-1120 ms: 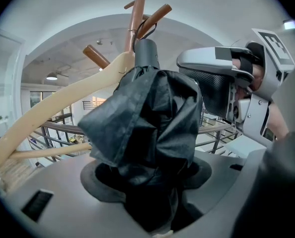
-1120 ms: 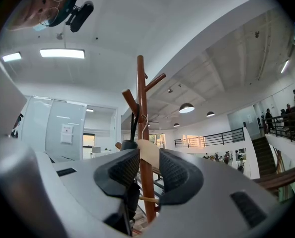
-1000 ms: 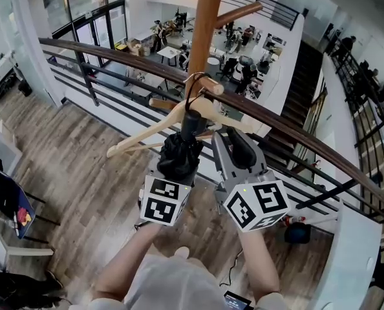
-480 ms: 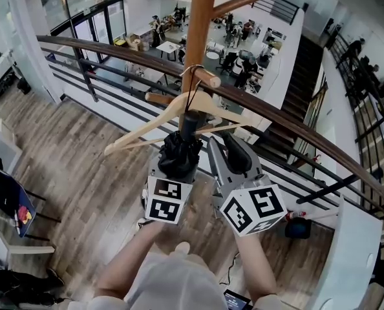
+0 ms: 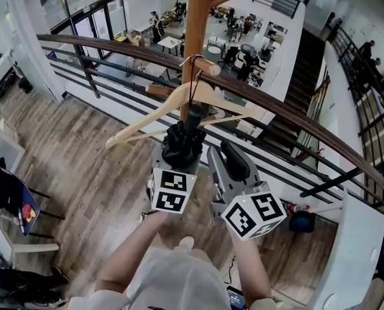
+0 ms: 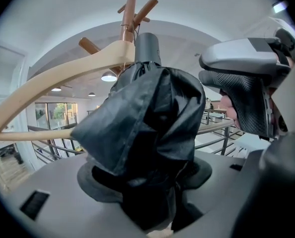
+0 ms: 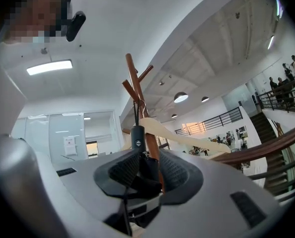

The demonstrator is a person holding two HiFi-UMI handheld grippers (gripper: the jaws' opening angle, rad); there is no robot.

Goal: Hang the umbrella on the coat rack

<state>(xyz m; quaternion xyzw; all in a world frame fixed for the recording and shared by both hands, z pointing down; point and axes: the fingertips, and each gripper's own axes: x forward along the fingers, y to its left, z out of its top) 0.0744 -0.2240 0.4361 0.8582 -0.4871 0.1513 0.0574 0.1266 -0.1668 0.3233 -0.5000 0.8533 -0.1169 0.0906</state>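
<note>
The brown coat rack pole (image 5: 197, 18) rises at top centre, with a wooden hanger (image 5: 153, 118) on its peg (image 5: 205, 66). A folded black umbrella (image 5: 182, 146) stands upright under that peg, and its thin strap (image 5: 192, 89) runs up over the peg. My left gripper (image 5: 181, 157) is shut on the umbrella's bundled canopy (image 6: 147, 123). Just right of it, my right gripper (image 5: 225, 152) points up with its jaws narrowly apart. Through that gap I see the umbrella handle (image 7: 136, 139) and the pole (image 7: 137, 90), and nothing is held.
A curved dark railing (image 5: 295, 118) runs right behind the rack, with an atrium and people far below it. The wooden floor (image 5: 82, 173) spreads to the left, where a chair (image 5: 11, 199) stands. A staircase descends at the right.
My right gripper has sunk a little, away from the peg. The left gripper still holds the umbrella in nearly the same spot under the hanger.
</note>
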